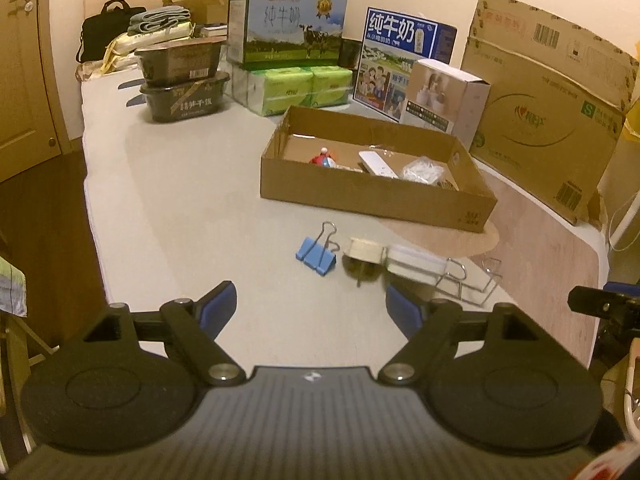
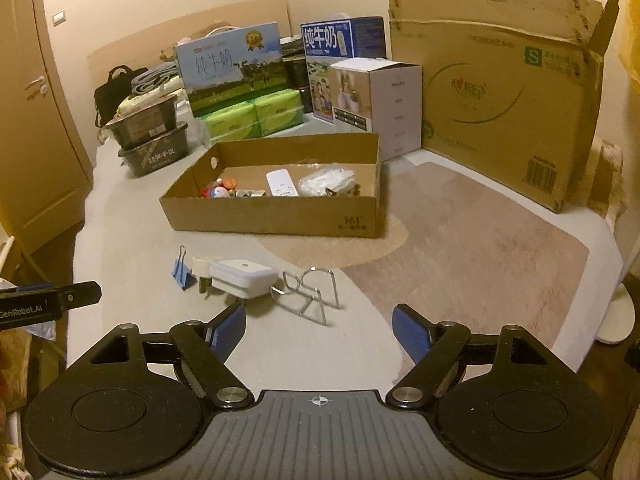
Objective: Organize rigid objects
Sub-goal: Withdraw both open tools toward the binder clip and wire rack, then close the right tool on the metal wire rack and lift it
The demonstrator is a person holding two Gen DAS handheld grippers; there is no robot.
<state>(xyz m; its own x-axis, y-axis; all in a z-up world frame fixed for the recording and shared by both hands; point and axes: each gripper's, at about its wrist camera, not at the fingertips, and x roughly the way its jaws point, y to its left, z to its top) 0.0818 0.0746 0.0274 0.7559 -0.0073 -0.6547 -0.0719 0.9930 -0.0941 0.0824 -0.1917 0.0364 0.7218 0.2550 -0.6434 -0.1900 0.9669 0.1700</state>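
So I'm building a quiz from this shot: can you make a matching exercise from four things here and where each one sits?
Things:
1 blue binder clip
2 white remote
3 wire rack
4 milk carton with cows

Places:
A inside the cardboard tray
B on the green tissue packs
C left end of the loose row
D right end of the loose row

Pairs: 1-C, 2-A, 3-D, 4-B

Home room, wooden door (image 2: 40, 120); milk cartons (image 1: 286, 24), tissue packs (image 1: 296, 88), folded towels (image 1: 162, 18), laptop bag (image 1: 104, 32)
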